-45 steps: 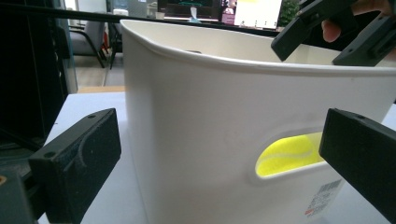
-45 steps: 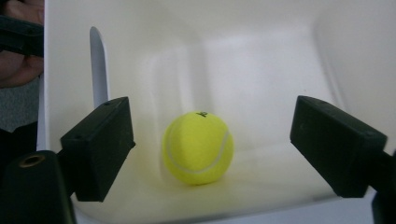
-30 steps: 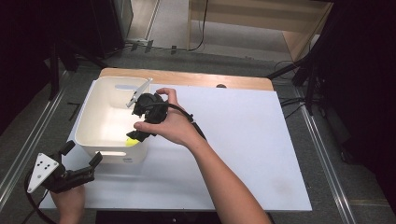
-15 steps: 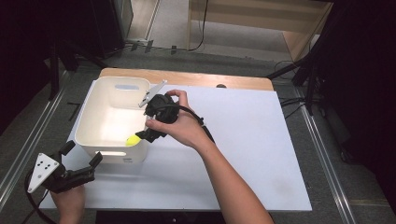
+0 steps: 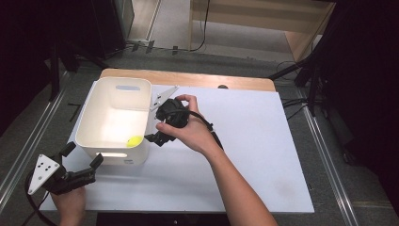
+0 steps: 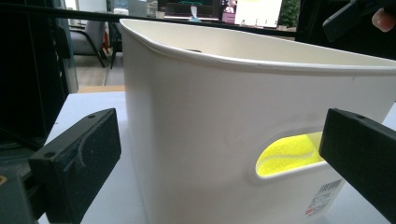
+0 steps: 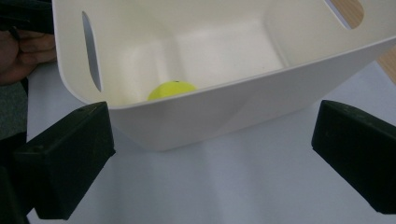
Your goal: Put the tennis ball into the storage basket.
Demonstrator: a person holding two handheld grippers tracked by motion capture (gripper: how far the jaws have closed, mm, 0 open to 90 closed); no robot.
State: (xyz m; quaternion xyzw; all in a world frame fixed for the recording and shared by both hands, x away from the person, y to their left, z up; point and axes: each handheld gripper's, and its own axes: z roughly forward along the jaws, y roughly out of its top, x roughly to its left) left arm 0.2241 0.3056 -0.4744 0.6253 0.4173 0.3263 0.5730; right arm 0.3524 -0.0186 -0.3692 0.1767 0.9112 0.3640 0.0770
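A yellow tennis ball (image 5: pixel 134 141) lies inside the white bin (image 5: pixel 89 123), in its near right corner. Through the bin's handle slot the ball (image 6: pixel 289 153) shows in the left gripper view, and over the rim the ball (image 7: pixel 172 89) shows in the right gripper view. My right gripper (image 5: pixel 158 138) hangs open and empty just outside the bin's right wall (image 7: pixel 196 116). My left gripper (image 5: pixel 81 163) is open and empty at the table's near left, facing the bin's front wall (image 6: pixel 196 126).
The bin stands at the left of a white board (image 5: pixel 244 141) on a wooden table (image 5: pixel 188 78). A cable (image 5: pixel 209 129) trails from the right gripper over the forearm. Dark floor and metal rails surround the table.
My right gripper has drawn back to the right, out of the bin, with its jaws open. The ball stays in the bin. The left gripper has barely moved.
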